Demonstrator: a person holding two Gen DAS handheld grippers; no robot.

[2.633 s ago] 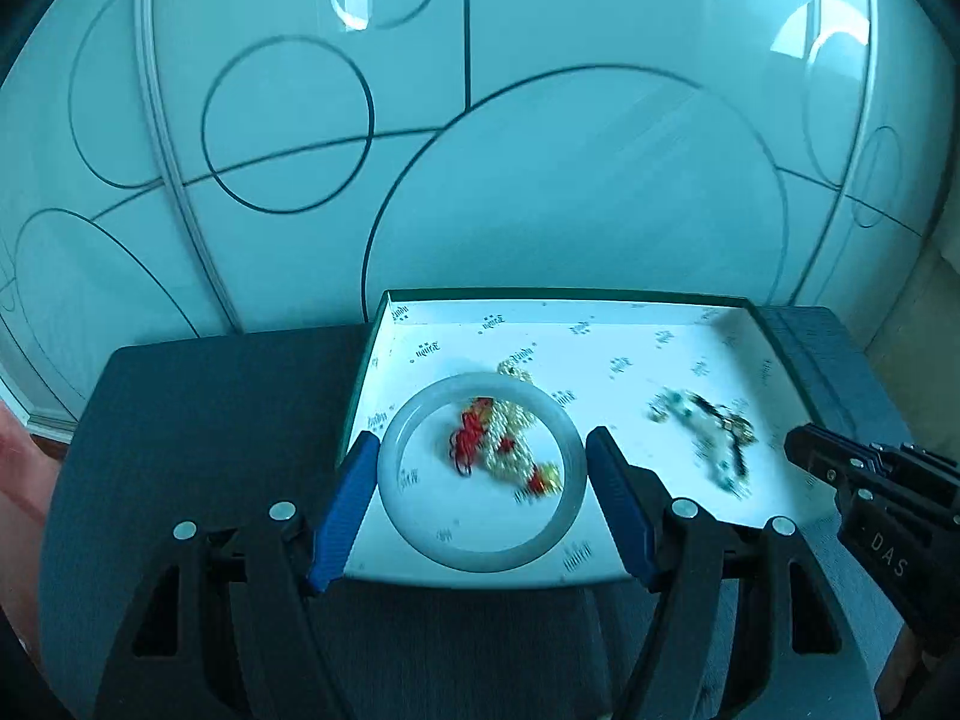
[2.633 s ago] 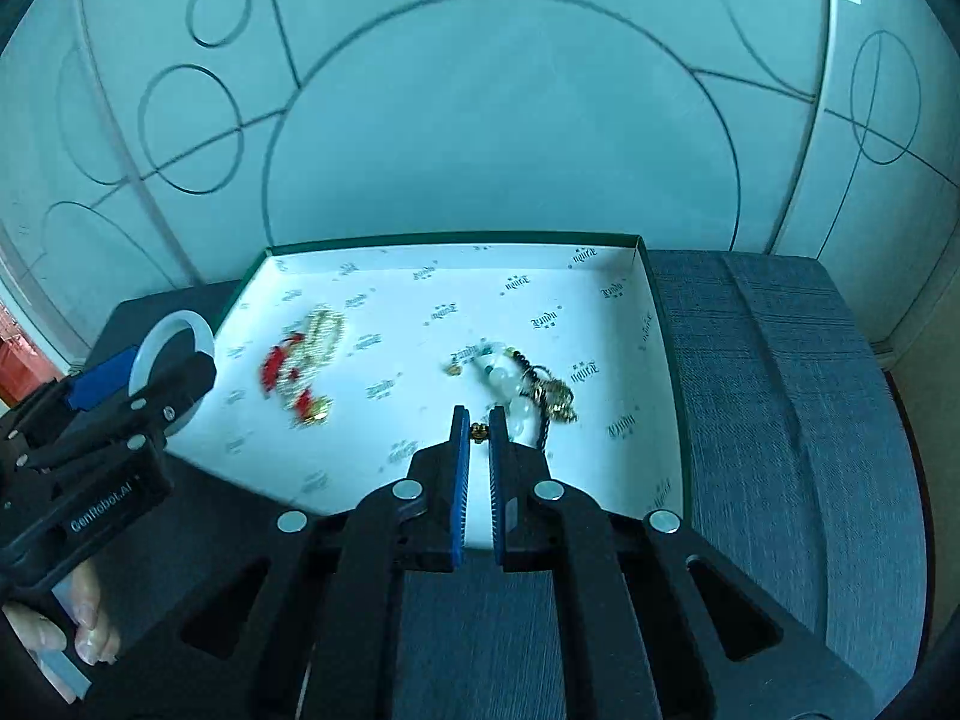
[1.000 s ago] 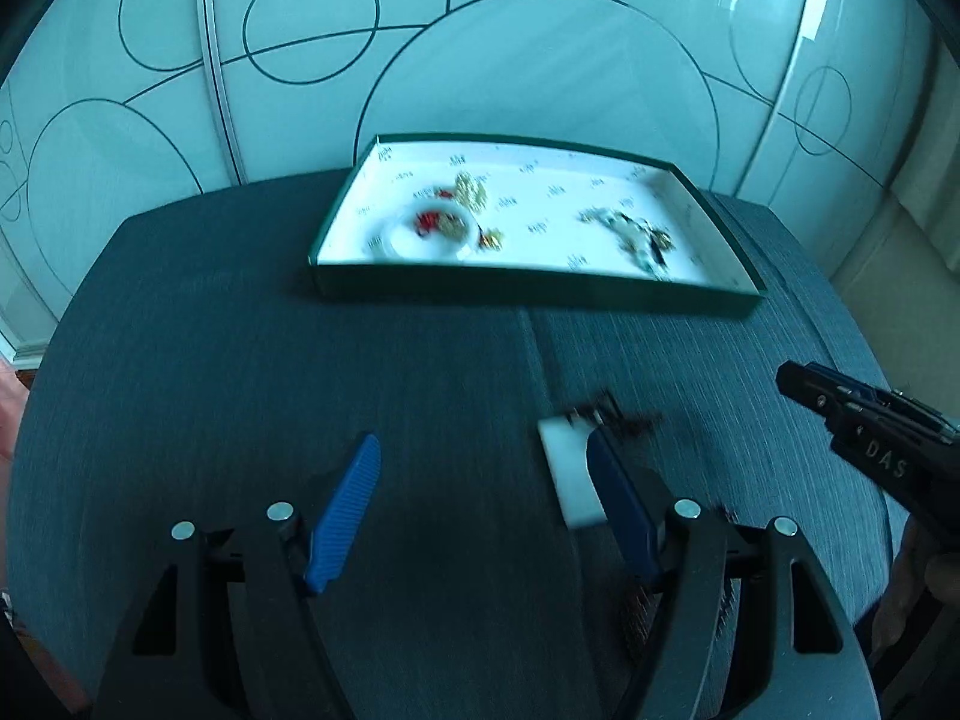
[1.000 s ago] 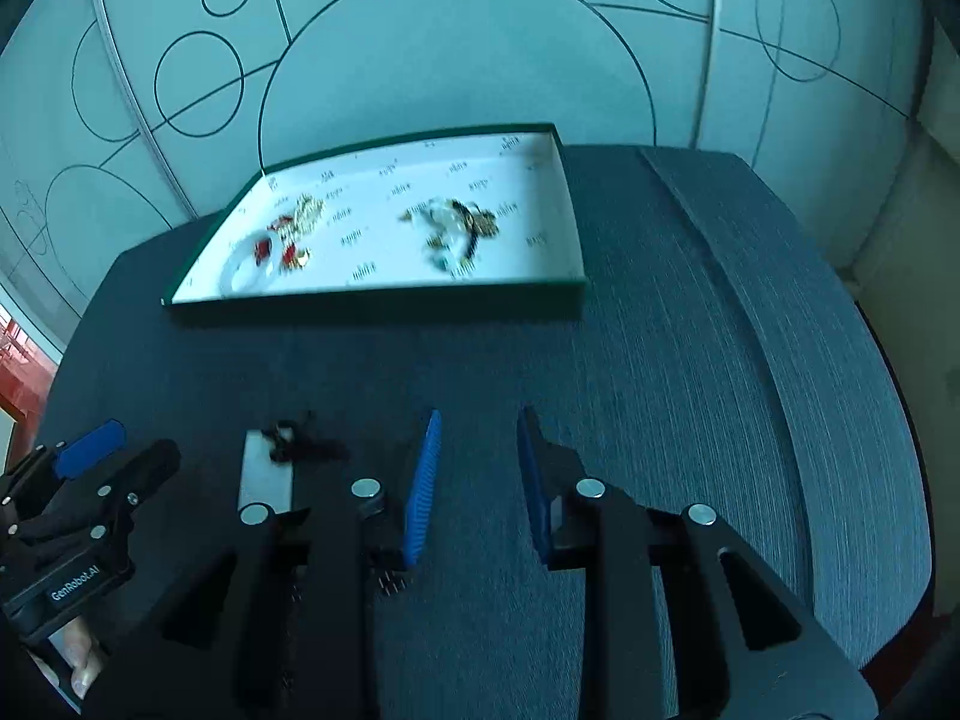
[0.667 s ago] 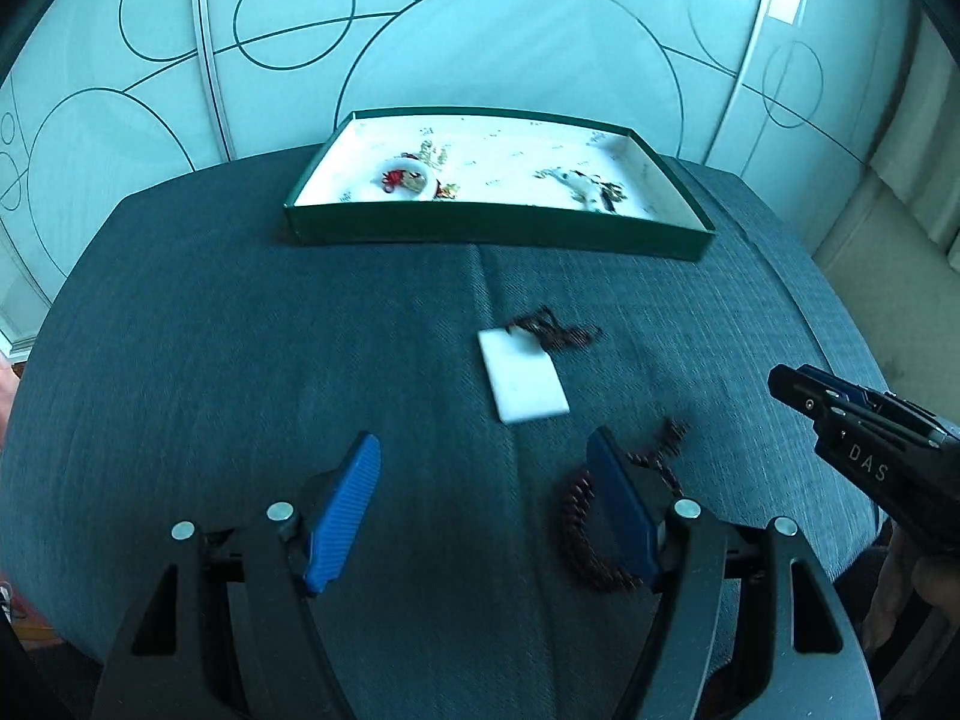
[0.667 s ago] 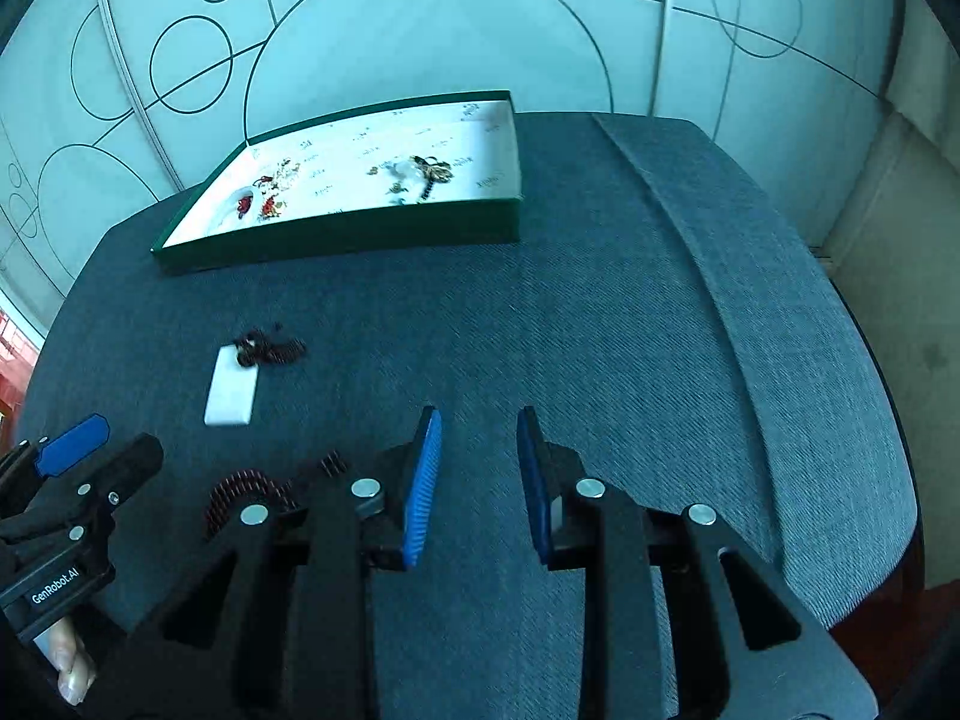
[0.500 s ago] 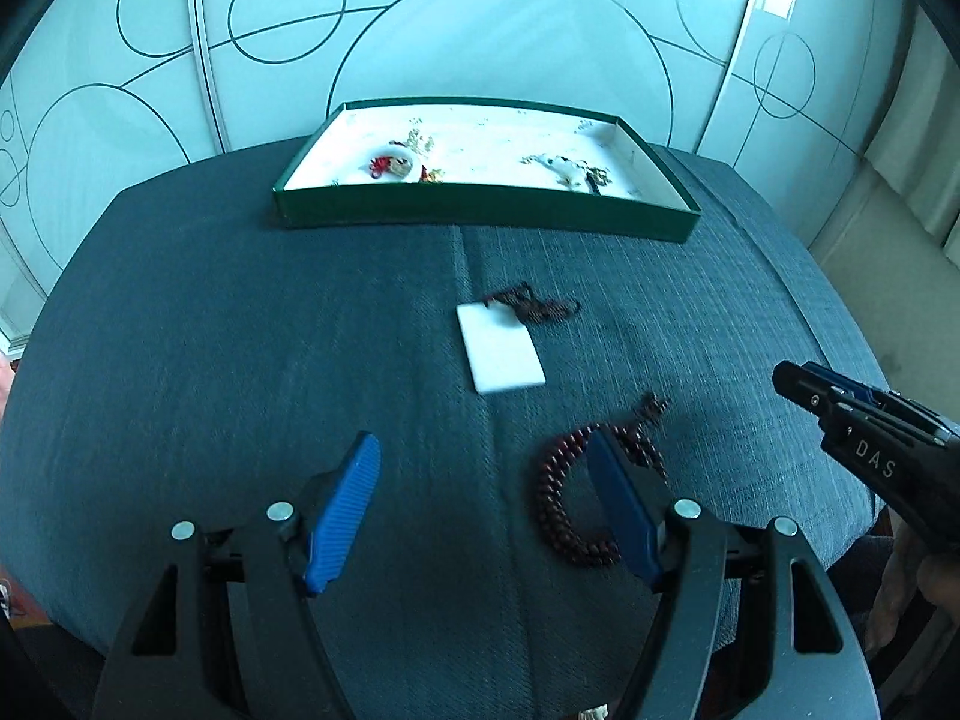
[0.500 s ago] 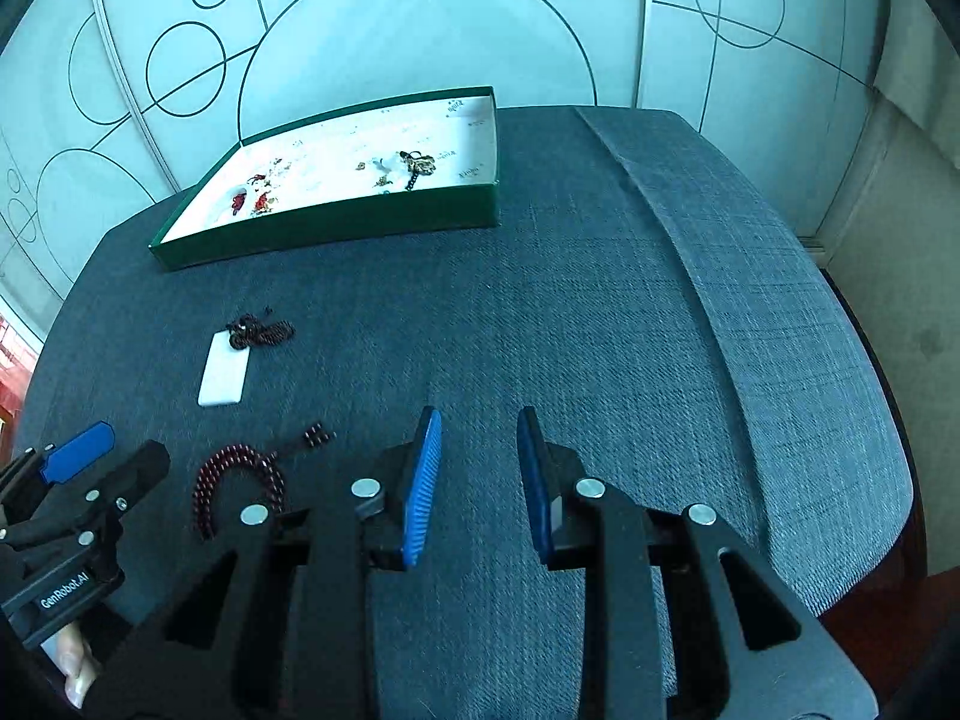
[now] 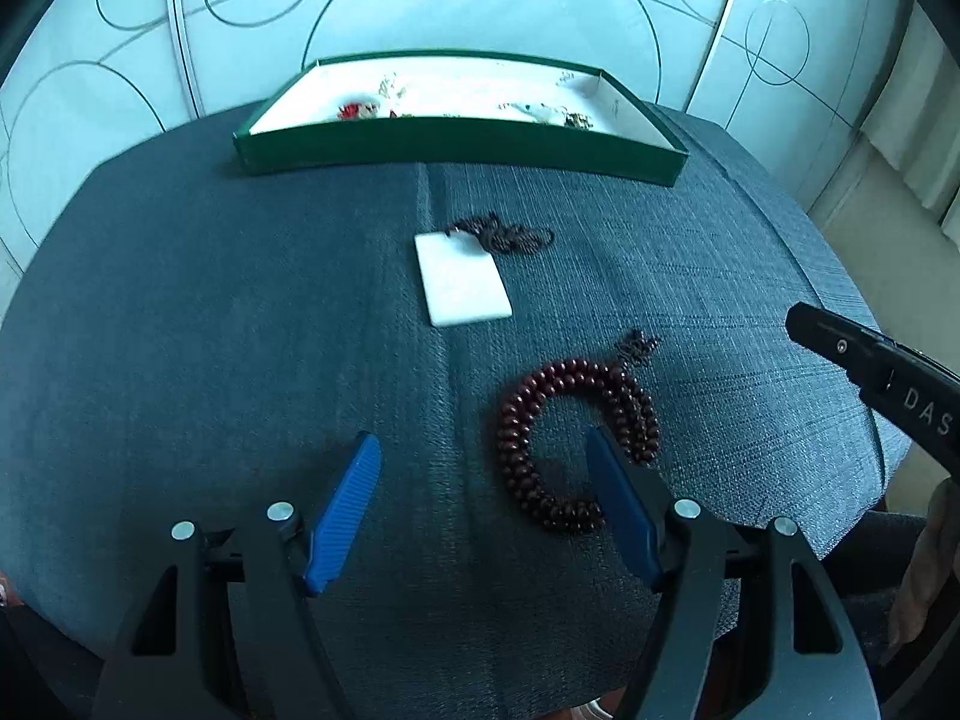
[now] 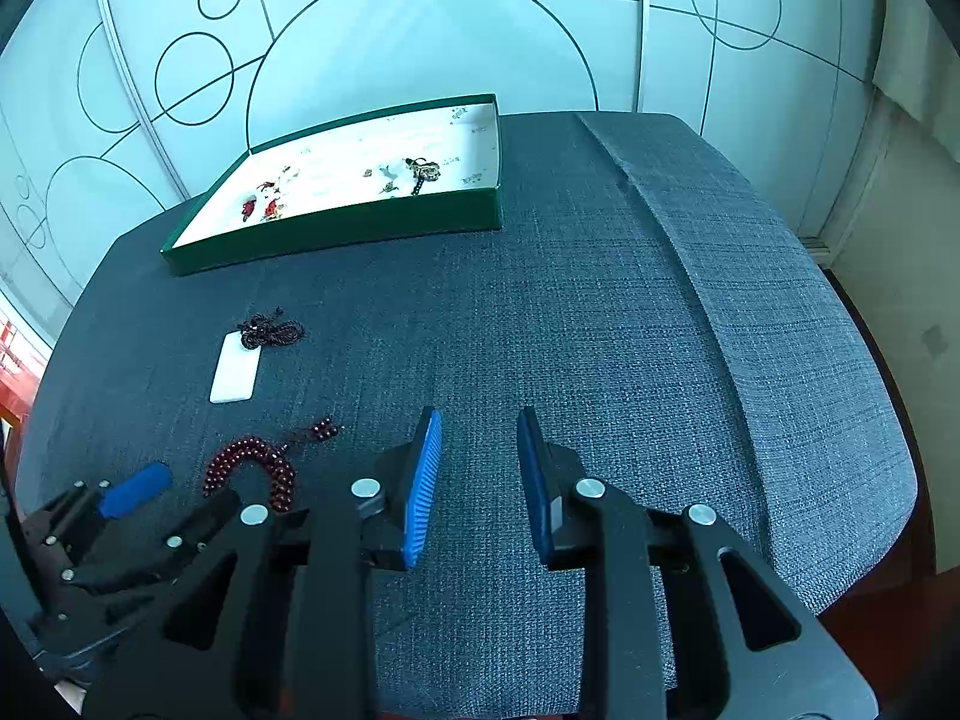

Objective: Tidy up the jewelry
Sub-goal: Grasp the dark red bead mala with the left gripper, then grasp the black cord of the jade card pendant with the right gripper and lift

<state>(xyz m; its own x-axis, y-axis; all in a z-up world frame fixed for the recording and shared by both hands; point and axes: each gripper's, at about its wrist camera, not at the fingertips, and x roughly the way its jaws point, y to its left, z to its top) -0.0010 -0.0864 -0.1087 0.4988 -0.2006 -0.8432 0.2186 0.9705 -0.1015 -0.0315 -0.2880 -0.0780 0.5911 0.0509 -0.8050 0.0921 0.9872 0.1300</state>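
A green tray (image 9: 456, 144) with a white lining holds several jewelry pieces at the far side of the dark cloth table; it also shows in the right wrist view (image 10: 336, 228). A dark red bead bracelet (image 9: 570, 438) lies on the cloth near me, also in the right wrist view (image 10: 252, 468). A white rectangular pendant (image 9: 462, 285) with a dark cord (image 9: 504, 237) lies between bracelet and tray. My left gripper (image 9: 483, 462) is open and empty, its right finger over the bracelet. My right gripper (image 10: 480, 438) is open and empty, right of the bracelet.
The table (image 10: 600, 312) is covered in dark blue-grey cloth with a fold line running back on the right. A pale glass wall with circle patterns (image 10: 420, 36) stands behind the tray. The table edge drops off at the right.
Both grippers have pulled back from the tray toward the near edge of the table. The left gripper released the pale bangle into the tray. The right gripper has opened.
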